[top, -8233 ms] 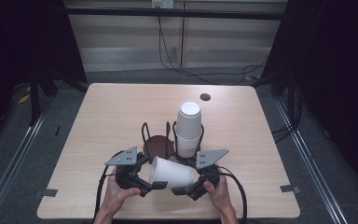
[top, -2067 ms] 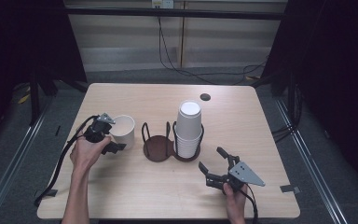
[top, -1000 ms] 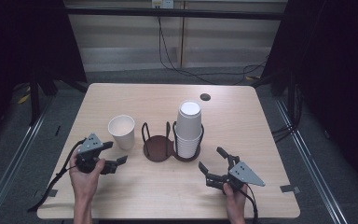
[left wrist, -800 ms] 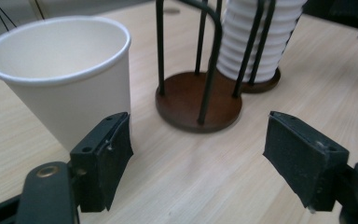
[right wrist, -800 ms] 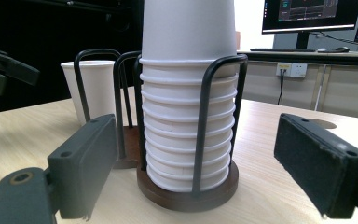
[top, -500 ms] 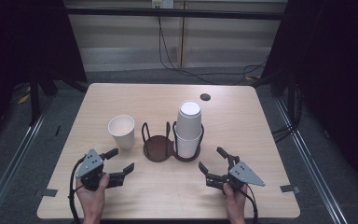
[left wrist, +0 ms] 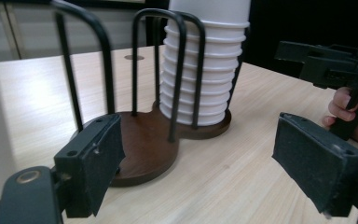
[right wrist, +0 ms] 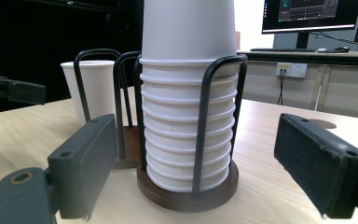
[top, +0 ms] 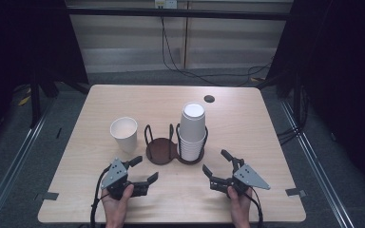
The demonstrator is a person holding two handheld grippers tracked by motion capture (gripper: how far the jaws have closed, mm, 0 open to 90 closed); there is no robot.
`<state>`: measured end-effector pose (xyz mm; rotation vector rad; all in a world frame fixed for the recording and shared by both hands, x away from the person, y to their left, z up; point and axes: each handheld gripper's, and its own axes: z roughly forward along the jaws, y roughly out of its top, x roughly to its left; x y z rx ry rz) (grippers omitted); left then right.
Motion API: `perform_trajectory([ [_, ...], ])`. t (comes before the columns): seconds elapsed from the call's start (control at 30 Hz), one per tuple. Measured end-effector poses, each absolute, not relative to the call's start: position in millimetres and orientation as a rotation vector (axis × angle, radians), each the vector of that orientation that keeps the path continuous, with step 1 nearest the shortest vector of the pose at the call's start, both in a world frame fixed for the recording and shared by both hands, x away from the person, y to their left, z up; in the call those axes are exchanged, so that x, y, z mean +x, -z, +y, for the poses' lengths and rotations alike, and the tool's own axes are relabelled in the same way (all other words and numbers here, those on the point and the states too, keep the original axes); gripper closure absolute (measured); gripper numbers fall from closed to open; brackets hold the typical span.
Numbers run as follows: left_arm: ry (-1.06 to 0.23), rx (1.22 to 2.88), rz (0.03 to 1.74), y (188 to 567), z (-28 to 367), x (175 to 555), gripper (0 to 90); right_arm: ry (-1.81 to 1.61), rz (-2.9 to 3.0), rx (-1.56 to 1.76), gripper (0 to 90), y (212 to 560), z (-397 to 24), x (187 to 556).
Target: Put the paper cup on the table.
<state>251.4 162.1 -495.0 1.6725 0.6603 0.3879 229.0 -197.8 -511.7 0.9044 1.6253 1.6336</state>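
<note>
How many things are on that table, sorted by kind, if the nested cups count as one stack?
Loose white paper cup: 1
Stack of white paper cups: 1
Two-bay cup holder: 1
Hand-held claws, left claw and right claw: 2
Total: 5

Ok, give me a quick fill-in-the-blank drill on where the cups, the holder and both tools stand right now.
1. The single paper cup stands upright on the table, to the ____ of the cup holder in the high view.
2. The stack of cups sits in the holder's ____ ring in the high view.
3. The left tool has its jaws apart with ____ between them.
4. The right tool is ____, clear of the stack.

Missing words: left; right; nothing; open
</note>
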Motion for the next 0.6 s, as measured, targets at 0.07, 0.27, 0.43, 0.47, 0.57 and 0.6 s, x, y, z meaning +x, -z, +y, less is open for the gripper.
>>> perform_trajectory([
  [0.07,-0.386,1.674,0.653,495,156,251,15.9,-1.636,1.624,0.912,13.4,512,-198,229],
  [0.27,-0.438,1.648,0.639,505,146,247,15.9,-1.640,1.633,0.908,13.5,512,-198,229],
  [0.43,-0.477,1.603,0.592,506,147,239,16.0,-1.640,1.629,0.904,13.4,512,-198,229],
  [0.47,-0.479,1.593,0.580,507,148,238,16.0,-1.638,1.628,0.905,13.4,512,-198,229],
  [0.57,-0.507,1.524,0.552,509,152,232,16.0,-1.634,1.627,0.908,13.4,512,-198,229],
  [0.6,-0.516,1.518,0.543,510,152,232,16.0,-1.632,1.633,0.909,13.4,511,-198,229],
])
